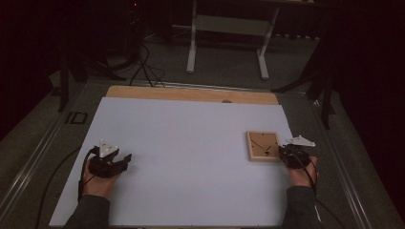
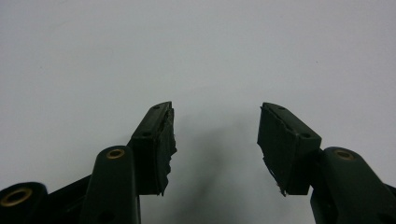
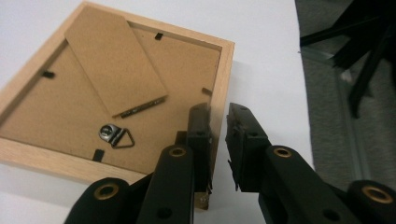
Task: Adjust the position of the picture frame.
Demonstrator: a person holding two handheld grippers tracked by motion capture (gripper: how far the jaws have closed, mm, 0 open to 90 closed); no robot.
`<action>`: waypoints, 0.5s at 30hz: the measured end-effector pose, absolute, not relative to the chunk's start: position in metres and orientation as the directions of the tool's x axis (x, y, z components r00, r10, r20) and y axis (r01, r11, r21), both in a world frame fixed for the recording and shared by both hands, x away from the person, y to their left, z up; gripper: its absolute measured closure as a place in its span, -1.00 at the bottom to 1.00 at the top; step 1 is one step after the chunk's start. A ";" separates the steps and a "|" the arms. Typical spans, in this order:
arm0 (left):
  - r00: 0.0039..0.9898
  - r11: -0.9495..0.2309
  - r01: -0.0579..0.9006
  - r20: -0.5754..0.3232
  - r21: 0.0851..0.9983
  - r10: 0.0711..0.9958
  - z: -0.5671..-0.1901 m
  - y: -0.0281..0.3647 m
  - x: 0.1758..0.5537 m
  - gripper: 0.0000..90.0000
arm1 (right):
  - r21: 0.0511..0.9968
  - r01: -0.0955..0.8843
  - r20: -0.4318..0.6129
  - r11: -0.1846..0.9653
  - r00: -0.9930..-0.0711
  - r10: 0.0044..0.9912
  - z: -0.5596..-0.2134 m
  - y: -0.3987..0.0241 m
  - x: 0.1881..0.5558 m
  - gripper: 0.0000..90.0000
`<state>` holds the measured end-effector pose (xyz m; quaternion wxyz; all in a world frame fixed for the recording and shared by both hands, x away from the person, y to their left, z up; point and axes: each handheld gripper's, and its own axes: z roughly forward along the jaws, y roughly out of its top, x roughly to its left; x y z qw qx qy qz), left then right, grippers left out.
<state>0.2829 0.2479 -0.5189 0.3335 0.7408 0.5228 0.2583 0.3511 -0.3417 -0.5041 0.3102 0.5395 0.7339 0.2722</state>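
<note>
From the high view you look forward and down over the whole white table [image 1: 191, 157], with the floor beyond. Your left gripper [image 2: 215, 140] view sits low and close, facing bare tabletop [image 2: 196, 51] along its jaws. Your right gripper [image 3: 219, 140] view looks down closely on the wooden frame [image 3: 224, 65], which the high view also shows at the table's right side [image 1: 263, 146].

Around your work surface
You see a white sheet [image 1: 191, 152] covering a wooden tabletop [image 1: 191, 94], cables [image 1: 145, 67] trailing on the dark floor beyond, and a white table stand [image 1: 229, 28] farther back.
</note>
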 end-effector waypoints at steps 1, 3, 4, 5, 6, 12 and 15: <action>0.321 -0.232 0.602 0.034 0.764 0.947 -0.519 0.248 0.283 0.01 | 0.737 0.624 -0.148 0.259 -0.225 0.963 -0.504 -0.343 0.352 0.75; 0.321 -0.232 0.601 0.034 0.765 0.946 -0.519 0.248 0.283 0.01 | 0.737 0.636 -0.110 0.229 -0.221 0.969 -0.505 -0.345 0.353 0.73; 0.322 -0.233 0.601 0.035 0.765 0.946 -0.519 0.248 0.283 0.01 | 0.731 0.645 -0.102 0.222 -0.220 0.970 -0.506 -0.346 0.354 0.73; 0.322 -0.232 0.601 0.035 0.765 0.946 -0.519 0.248 0.283 0.01 | 0.736 0.643 -0.090 0.213 -0.219 0.972 -0.507 -0.347 0.355 0.75; 0.321 -0.232 0.601 0.034 0.765 0.946 -0.519 0.248 0.283 0.01 | 0.737 0.645 -0.077 0.203 -0.218 0.973 -0.507 -0.347 0.355 0.78; 0.323 -0.235 0.604 0.035 0.762 0.946 -0.519 0.247 0.283 0.01 | 0.735 0.653 -0.049 0.183 -0.218 0.975 -0.507 -0.350 0.357 0.80; 0.325 -0.238 0.604 0.037 0.760 0.945 -0.520 0.246 0.284 0.01 | 0.733 0.652 -0.060 0.192 -0.220 0.974 -0.507 -0.348 0.357 0.81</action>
